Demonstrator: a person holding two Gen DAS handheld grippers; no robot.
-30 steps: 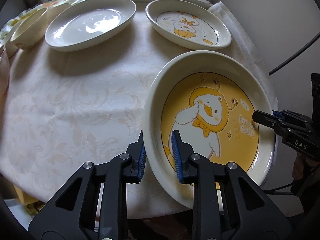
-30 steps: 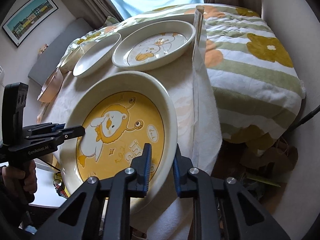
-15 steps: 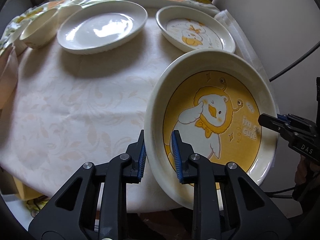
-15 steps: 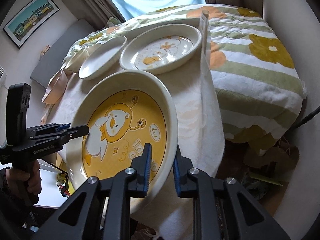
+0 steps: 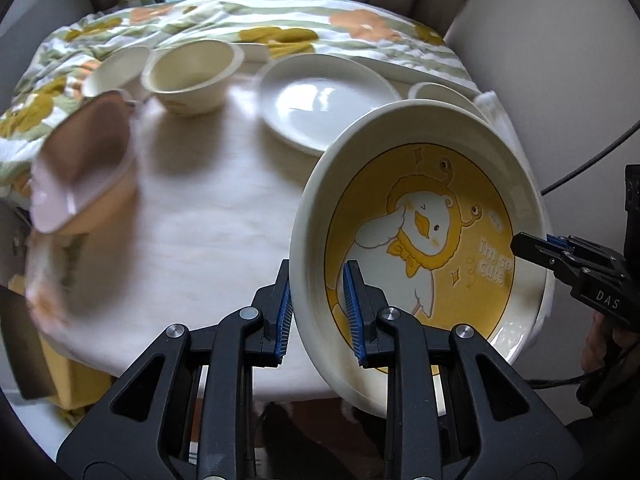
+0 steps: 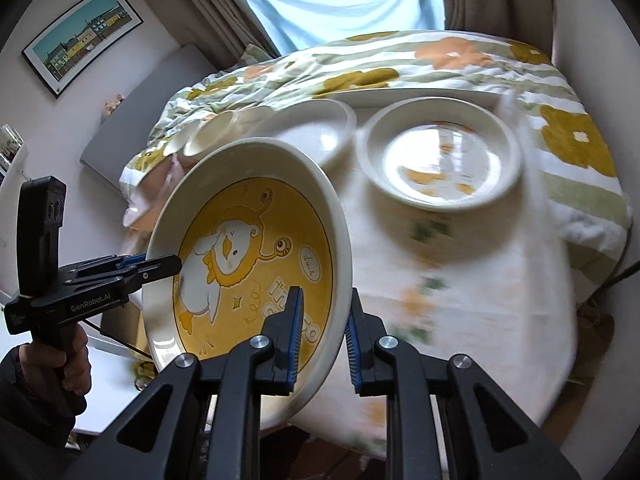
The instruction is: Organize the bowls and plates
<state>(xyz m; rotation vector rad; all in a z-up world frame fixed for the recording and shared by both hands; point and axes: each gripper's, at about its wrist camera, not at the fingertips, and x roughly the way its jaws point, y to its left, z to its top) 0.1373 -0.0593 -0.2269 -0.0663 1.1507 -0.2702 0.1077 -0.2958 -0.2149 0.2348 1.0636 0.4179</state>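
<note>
I grip the big yellow cartoon plate (image 5: 420, 248) by opposite sides of its rim: my left hand-held gripper (image 5: 316, 312) is clamped on its left edge, my right hand-held gripper (image 6: 322, 334) on its right edge. The plate is tilted and held clear above the near right part of the counter (image 5: 200, 248). Beyond it on the counter sits a plain white plate (image 5: 324, 104), and to the right of that a smaller plate with a cartoon print (image 6: 440, 156). At far left stand two cream bowls (image 5: 192, 74), touching, with a pink bowl (image 5: 84, 168) nearer on the left.
</note>
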